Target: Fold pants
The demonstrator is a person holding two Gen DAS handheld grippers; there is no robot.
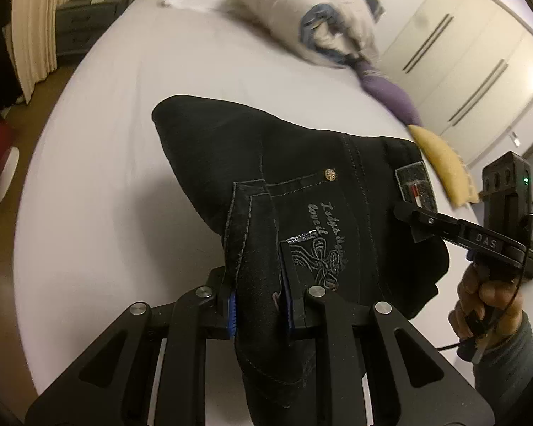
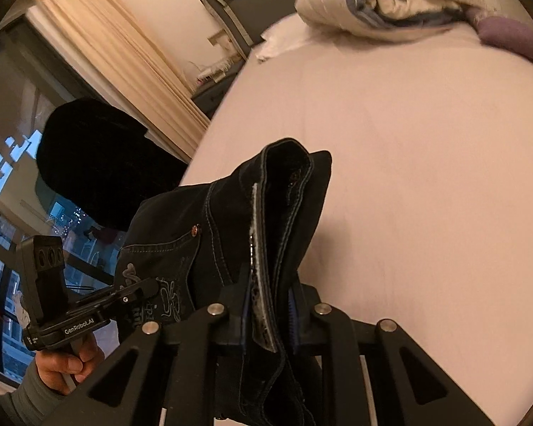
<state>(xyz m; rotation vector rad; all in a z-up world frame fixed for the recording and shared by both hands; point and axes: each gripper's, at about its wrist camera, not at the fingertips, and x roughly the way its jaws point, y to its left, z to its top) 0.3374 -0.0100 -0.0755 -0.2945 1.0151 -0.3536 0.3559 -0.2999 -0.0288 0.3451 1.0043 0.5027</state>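
above the bed [image 1: 131, 113]: pants [image 1: 302, 184] held aloft
left gripper [image 1: 259, 314]: clamped on waistband
right gripper [image 2: 270, 314]: clamped on waistband
tip: keep both ends level, lower flat

light: warm, dim | blur: far edges | fisheye: strong, dark corners

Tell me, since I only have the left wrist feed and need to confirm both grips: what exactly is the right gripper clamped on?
Observer: The right gripper is shut on the black jeans' waistband edge, white inner lining showing between its blue pads.
Operator: Anything beyond the bed on that side?
Observer: Yes, a big window with city lights, beside a cream curtain.
Operator: Does the left gripper appear there?
Observer: Yes, the left gripper bites the embroidered pocket.
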